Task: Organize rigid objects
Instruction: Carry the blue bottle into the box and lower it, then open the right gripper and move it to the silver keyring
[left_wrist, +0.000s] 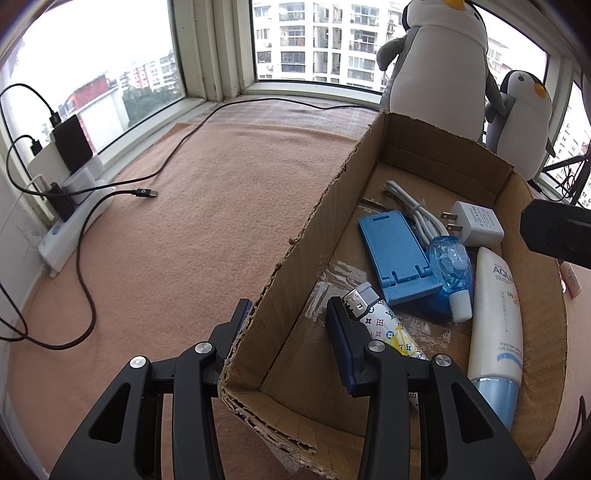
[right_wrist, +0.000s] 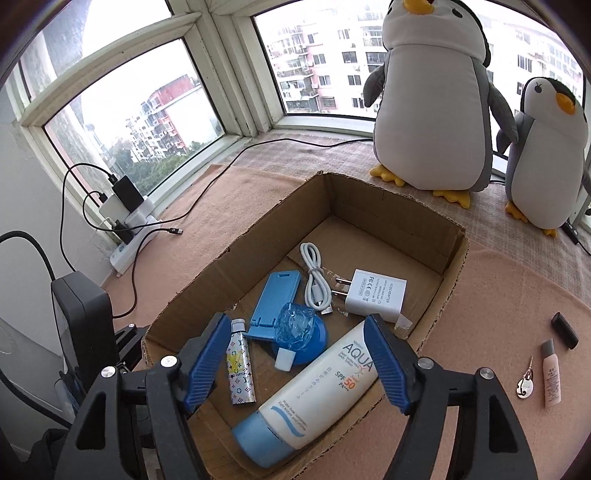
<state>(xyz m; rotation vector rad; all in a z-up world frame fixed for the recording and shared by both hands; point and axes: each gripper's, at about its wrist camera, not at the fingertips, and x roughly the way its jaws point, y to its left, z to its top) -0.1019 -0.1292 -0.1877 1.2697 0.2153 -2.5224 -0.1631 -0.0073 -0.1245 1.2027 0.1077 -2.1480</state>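
Left gripper (left_wrist: 290, 314) is straddling the near-left wall of the cardboard box (left_wrist: 314, 221), jaws spread, one finger outside and one inside, not pinching the wall as far as I can tell. Right gripper (right_wrist: 295, 354) is hanging wide open over the box's near end, holding nothing, directly above the white sunscreen tube (right_wrist: 317, 391). Already lying in the box: patterned lighter (right_wrist: 241, 369), blue phone stand (right_wrist: 273, 306), blue mini fan (right_wrist: 301, 334), white cable (right_wrist: 316, 280), white charger (right_wrist: 373, 295). Waiting outside at the box's 3 o'clock: pink tube (right_wrist: 551, 373), black stick (right_wrist: 564, 329), small metal piece (right_wrist: 524, 384). Risks, judging: the left inner finger is sitting close to the lighter and could be knocking it; closing on the torn wall could be tipping or dragging the light box; the small metal piece looks hard to pinch on soft cloth. Everything is sitting on a peach blanket (left_wrist: 184, 240) across a bay-window ledge, two plush penguins (right_wrist: 436, 92) at 12 o'clock, power strip (left_wrist: 74, 225) with chargers and a loose black cable (left_wrist: 146, 192) at 9 o'clock, apartment blocks outside.
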